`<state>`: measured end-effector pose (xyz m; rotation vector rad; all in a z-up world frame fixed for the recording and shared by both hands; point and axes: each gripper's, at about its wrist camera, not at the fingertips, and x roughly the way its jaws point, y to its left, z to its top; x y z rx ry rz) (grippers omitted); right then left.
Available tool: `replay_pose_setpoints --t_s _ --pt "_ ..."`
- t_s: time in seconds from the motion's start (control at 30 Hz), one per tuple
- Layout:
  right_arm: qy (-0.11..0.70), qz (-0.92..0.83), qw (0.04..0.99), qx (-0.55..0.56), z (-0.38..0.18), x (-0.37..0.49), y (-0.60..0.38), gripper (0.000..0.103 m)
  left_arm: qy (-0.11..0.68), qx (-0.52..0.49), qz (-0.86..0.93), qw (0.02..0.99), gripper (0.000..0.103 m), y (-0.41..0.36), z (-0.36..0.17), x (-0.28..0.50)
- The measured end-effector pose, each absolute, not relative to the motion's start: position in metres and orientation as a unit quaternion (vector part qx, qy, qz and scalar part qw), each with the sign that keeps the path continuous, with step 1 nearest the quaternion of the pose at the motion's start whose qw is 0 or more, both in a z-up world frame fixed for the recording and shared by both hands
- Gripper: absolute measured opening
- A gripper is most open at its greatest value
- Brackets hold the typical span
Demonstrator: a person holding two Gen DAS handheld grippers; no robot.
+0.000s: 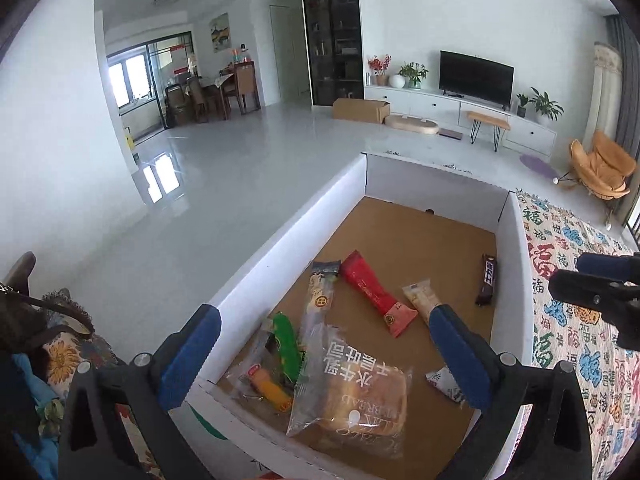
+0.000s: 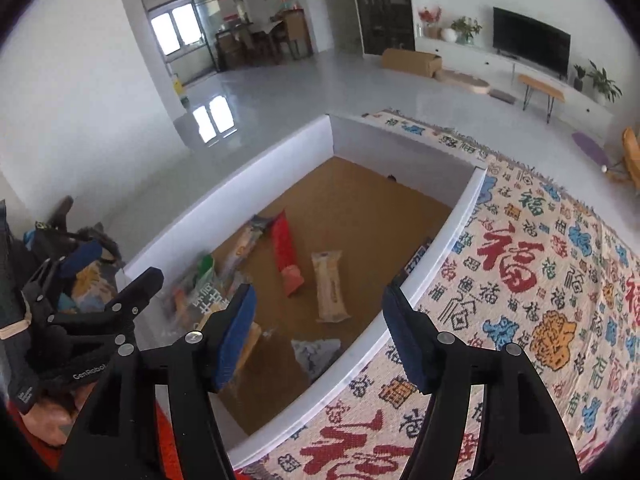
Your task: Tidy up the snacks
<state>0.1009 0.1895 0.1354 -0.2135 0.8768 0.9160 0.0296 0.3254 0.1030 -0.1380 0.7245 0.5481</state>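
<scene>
Snacks lie loose on the brown floor of a white-walled box (image 1: 280,248), which sits on a patterned cloth (image 2: 520,264). Bread bag (image 1: 360,392) occupies the near-left corner, overlapping a green packet (image 1: 286,340), an orange packet (image 1: 272,390) and a long clear packet (image 1: 320,300). Red packet (image 1: 374,292) and beige packet (image 1: 420,296) lie mid-floor, apart from each other. Dark bar (image 1: 487,280) rests against the right wall. A small white packet (image 1: 444,384) lies near the right-hand front corner. Left gripper (image 1: 324,360) hovers over the near-left cluster, jaws spread wide and holding nothing. Right gripper (image 2: 320,332) hangs above the near right wall, jaws likewise apart and empty, straddling the wall edge. No sorted group is apparent yet, so the task looks barely begun. Risks: closing the left jaws on the cluster would probably catch the bread bag together with the packets beneath it, since they overlap. Slick film may slip from the pads (image 1: 192,360). Lowering the right gripper from here would likely strike the wall and shift the box. The right wrist view is blurred on the left cluster, so packet edges there cannot be judged reliably. Both grippers working the near end may collide.
</scene>
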Motion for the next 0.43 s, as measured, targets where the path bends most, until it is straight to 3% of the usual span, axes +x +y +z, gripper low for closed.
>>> replay_pose_setpoints --t_s 0.43 --pt "0.400 0.427 0.801 -0.128 0.131 0.087 0.197 0.069 0.337 -0.060 0.266 0.901 0.103 0.322 0.101 0.026"
